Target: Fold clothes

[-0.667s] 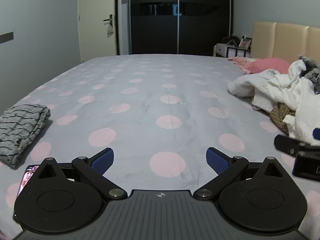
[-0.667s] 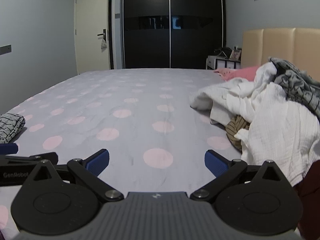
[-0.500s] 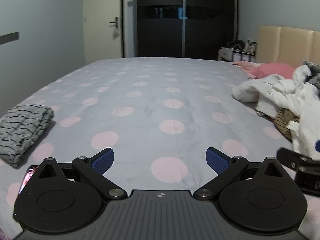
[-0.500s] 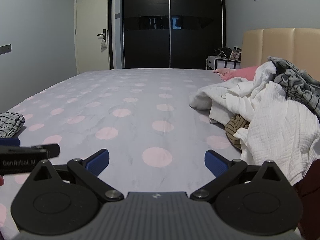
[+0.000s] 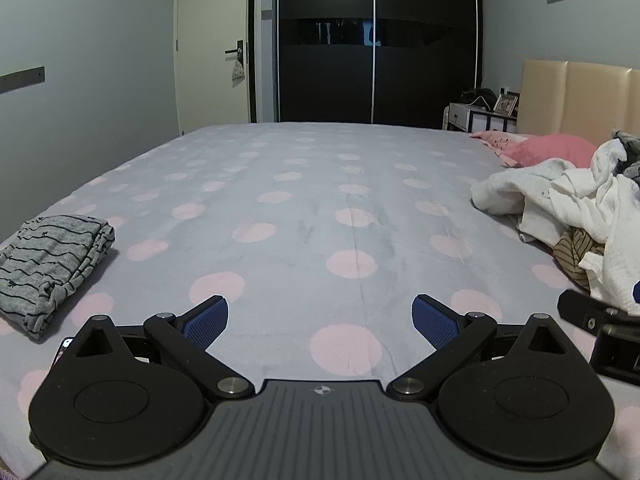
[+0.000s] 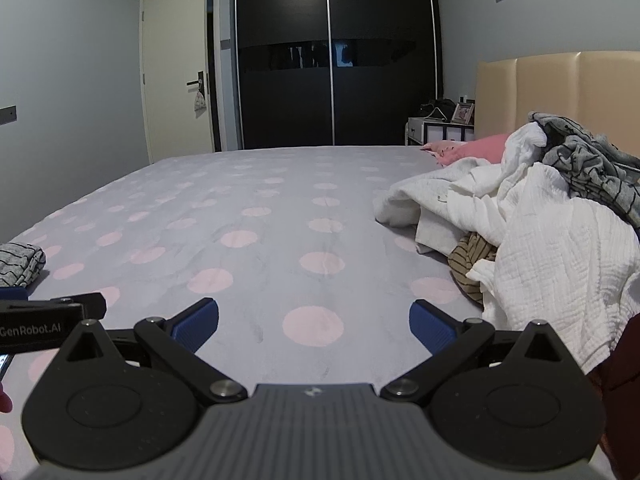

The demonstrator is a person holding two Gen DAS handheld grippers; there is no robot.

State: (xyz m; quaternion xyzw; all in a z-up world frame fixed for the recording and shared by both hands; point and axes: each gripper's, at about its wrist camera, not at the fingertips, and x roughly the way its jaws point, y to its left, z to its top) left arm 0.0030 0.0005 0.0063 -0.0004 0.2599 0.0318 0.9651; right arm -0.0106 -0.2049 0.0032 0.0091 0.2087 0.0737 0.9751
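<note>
A heap of unfolded clothes (image 6: 532, 236) lies on the right side of the bed, mostly white, with a grey striped piece (image 6: 588, 164) on top and a brown striped one (image 6: 472, 260) under its edge. The same heap (image 5: 576, 208) shows at the right in the left wrist view. A folded grey striped garment (image 5: 48, 268) rests at the bed's left edge, also seen as a folded garment (image 6: 20, 262) in the right wrist view. My left gripper (image 5: 320, 320) is open and empty above the bedspread. My right gripper (image 6: 314, 320) is open and empty too, with the heap just to its right.
The bed (image 5: 312, 200) has a grey cover with pink dots. A pink pillow (image 5: 548, 150) and beige headboard (image 6: 560, 92) stand at the right. A dark wardrobe (image 5: 376, 40), a door (image 5: 212, 52) and a nightstand (image 6: 440, 130) are behind. A phone (image 5: 64, 346) lies by the left gripper.
The left wrist view has tilted upward and swung slightly, so the bed sits lower in frame. The right view has barely shifted. Both grippers stayed open.
</note>
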